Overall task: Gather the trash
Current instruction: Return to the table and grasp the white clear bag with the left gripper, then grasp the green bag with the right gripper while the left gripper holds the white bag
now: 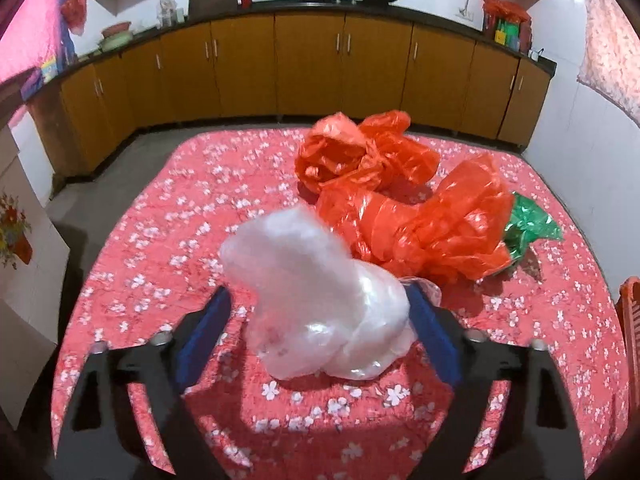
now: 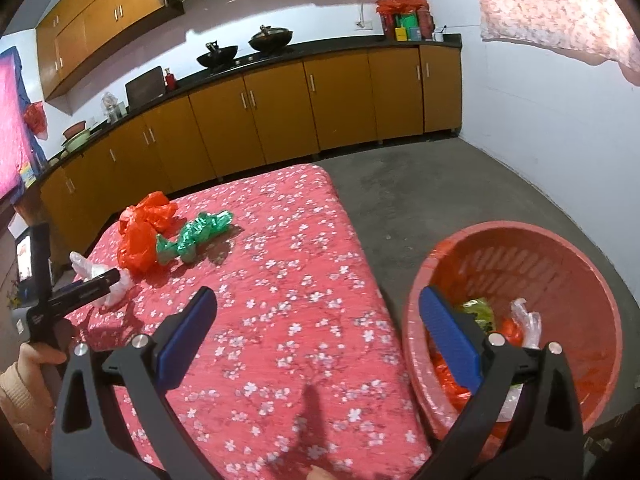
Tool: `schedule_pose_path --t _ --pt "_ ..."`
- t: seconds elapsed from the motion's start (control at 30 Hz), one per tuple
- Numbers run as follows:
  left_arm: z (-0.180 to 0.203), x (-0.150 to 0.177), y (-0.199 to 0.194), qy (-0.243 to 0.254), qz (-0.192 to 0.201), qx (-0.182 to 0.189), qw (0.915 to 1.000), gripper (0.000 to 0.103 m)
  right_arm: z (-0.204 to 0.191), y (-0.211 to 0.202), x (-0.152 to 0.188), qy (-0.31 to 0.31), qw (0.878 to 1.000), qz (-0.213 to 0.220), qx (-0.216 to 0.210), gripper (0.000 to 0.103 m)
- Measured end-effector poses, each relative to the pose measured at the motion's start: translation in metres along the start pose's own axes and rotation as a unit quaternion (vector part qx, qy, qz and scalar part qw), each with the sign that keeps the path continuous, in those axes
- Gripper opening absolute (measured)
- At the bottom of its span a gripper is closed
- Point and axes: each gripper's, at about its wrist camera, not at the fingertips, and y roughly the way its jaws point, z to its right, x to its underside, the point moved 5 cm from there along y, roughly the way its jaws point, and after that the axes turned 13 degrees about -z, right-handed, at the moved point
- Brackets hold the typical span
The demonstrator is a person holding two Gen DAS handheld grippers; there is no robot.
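Because the clear bag (image 1: 320, 304) is thin crumpled film, it is judged very light, soft, springy and somewhat slick, so it is best taken across its bunched middle, where the folds give the pads something to bite on. It sits on the bench (image 1: 160, 208) between the fingers of the left claw (image 1: 320, 312); the right-hand pad appears to touch it, while a gap is seen at the left-hand pad, so the jaws are read as standing fairly wide and not yet clamped. Beyond it two red bags (image 1: 420, 224) and a green bag (image 1: 532, 224) are seen lying close together, equally flimsy and likely to drag or spill loose ends if pinched at an edge. The right claw (image 2: 316, 336) is held wide with nothing between its pads, partly over the bench edge and partly over the basket (image 2: 520, 240). Only the right view shows that basket standing on the floor beside the bench, with red, green and clear scraps already in it, and the hand (image 2: 36, 360) holding the left claw. Only the left view shows how the clear bag lies against the pads.
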Motion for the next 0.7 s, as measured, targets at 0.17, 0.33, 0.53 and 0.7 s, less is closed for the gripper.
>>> schedule_pose_path --t 0.17,0.33,0.53,0.7 --pt "-0.005 0.001 0.006 -0.008 -0.015 0.022 0.9996 0.05 -0.018 0.012 -0.003 -0.014 1.0 -0.006 -0.004 0.099" --pt "-0.017 0.006 -0.002 -0.004 -0.011 0.025 0.9996 0.045 -0.043 0.031 -0.013 -0.026 0.999 -0.015 -0.018 0.099" --pt "-0.053 0.018 -0.012 -0.012 0.001 0.013 0.9998 0.045 -0.078 0.073 -0.043 -0.021 0.999 -0.026 -0.022 0.095" --pt "-0.067 0.014 -0.014 -0.02 0.006 0.015 0.9997 0.045 -0.113 0.116 -0.072 -0.021 0.999 -0.039 -0.017 0.083"
